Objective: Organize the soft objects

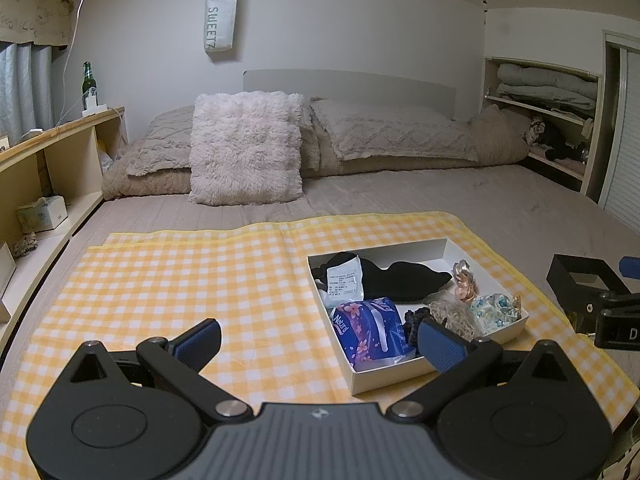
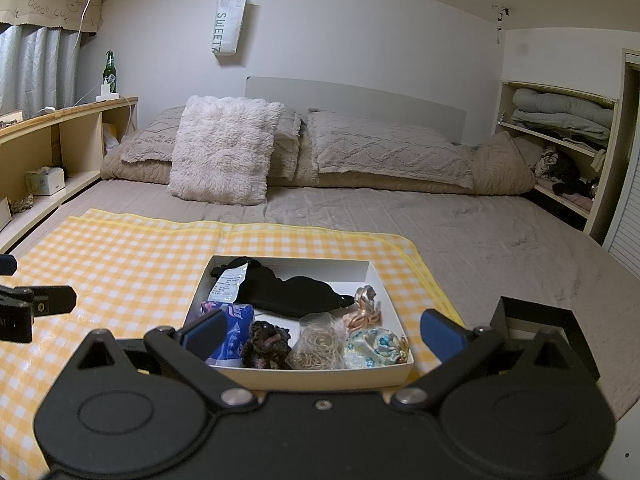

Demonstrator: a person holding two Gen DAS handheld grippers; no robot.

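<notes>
Left gripper [image 1: 320, 340] and right gripper [image 2: 324, 334] are held with jaws spread wide, nothing gripped. Soft items (tissue pack [image 1: 370, 330], black cloth [image 1: 394, 282], scrunchies) are seen in the box [image 1: 400, 374] on the checked cloth [image 1: 180, 280].

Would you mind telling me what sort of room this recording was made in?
Most likely a bedroom: a bed with pillows against a headboard, and folded bedding on shelves.

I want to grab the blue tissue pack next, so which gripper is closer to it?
Probably left, narrowly. The left gripper has the tissue pack just ahead, between its open fingers. The right gripper faces the box squarely, pack beside its left finger.
</notes>
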